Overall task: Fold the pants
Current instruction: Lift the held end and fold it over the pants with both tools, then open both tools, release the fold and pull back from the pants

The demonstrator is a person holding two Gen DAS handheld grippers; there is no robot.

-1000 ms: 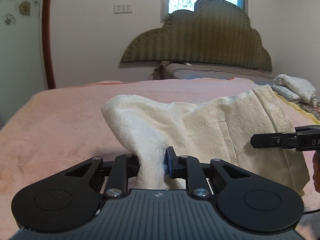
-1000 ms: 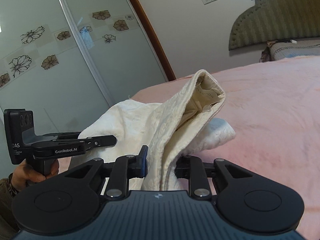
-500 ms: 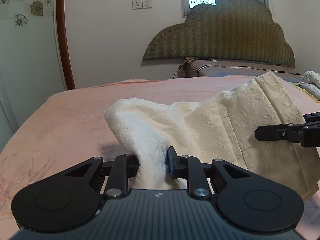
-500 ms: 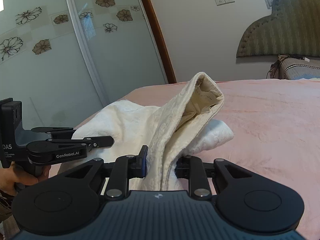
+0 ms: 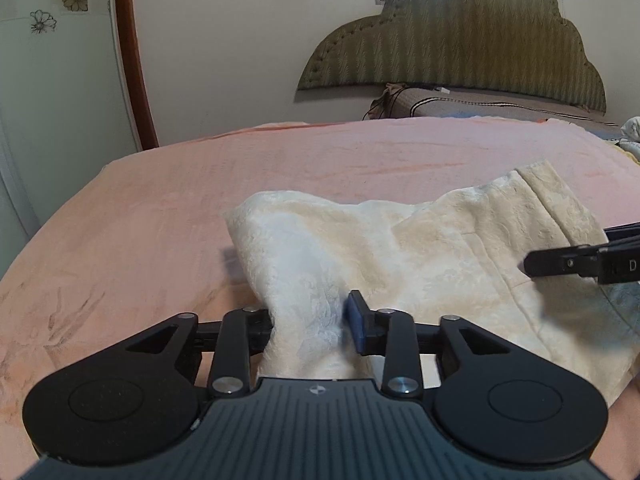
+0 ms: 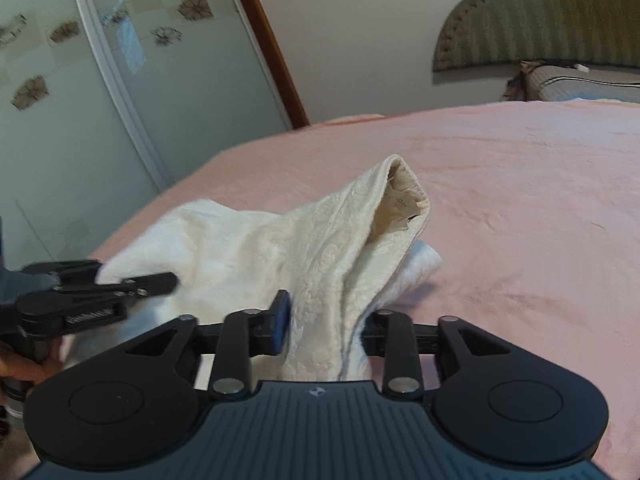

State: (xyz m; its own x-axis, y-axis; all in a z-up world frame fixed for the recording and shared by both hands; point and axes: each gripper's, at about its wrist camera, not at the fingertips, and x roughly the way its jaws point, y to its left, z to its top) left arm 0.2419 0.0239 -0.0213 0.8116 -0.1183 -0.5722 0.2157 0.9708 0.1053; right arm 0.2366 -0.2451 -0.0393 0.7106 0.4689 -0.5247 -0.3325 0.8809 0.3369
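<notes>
Here the cream pants [image 5: 420, 256] lie bunched on the pink bed [image 5: 168, 200], lifted at two places. The left gripper [image 5: 310, 326] has its jaws clamped on a thick gather of the fabric, which hides the left-hand pad; only the blue right-hand pad shows. The right gripper [image 6: 324, 330] likewise has its jaws pressed onto a fold near the waistband, where a sewn label is visible but too blurred to read. In the left wrist view the right gripper enters at the right edge, cut off by the frame. In the right wrist view the left gripper is motion-blurred at the left edge, with a hand [image 6: 24, 368] partly visible beneath it. A padded headboard [image 5: 460, 52] stands behind.
</notes>
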